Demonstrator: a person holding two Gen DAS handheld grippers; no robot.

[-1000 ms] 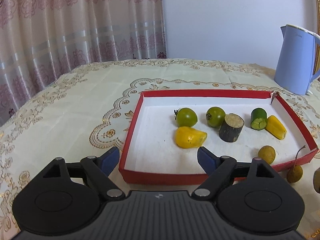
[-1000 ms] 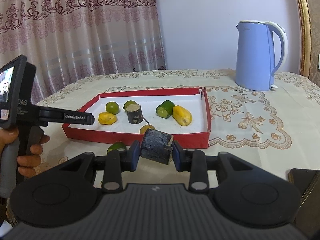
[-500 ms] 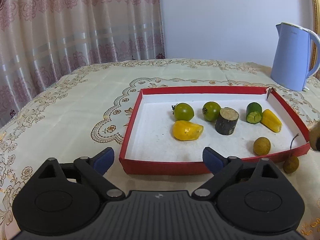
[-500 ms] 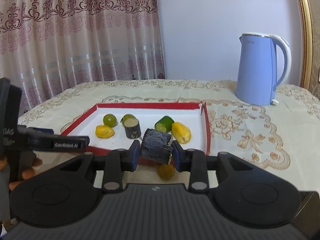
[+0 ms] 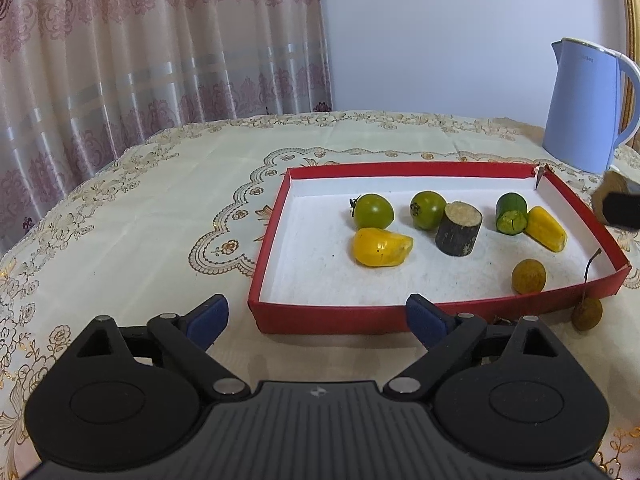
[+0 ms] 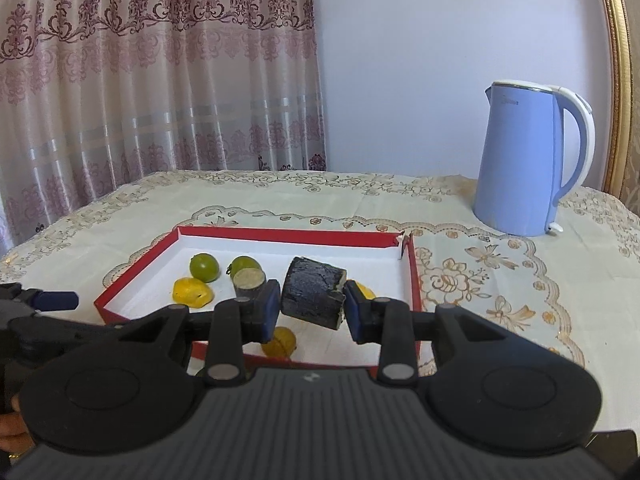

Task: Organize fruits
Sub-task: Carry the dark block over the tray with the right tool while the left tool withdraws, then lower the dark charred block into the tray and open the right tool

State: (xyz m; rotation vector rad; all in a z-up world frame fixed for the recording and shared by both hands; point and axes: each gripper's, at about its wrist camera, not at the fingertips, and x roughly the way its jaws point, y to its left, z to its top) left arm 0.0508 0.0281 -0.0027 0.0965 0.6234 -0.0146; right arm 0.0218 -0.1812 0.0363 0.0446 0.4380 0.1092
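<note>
Faint, unreadable brand mark on blue kettle (image 6: 516, 168).

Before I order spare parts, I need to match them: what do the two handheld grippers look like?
Both look alike: the left gripper and right gripper have matte black bodies with ribbed tops, two round black discs, black linkage arms with silver pivot pins, blue finger pads, and a small white logo. No cables or sleeves are visible.
</note>
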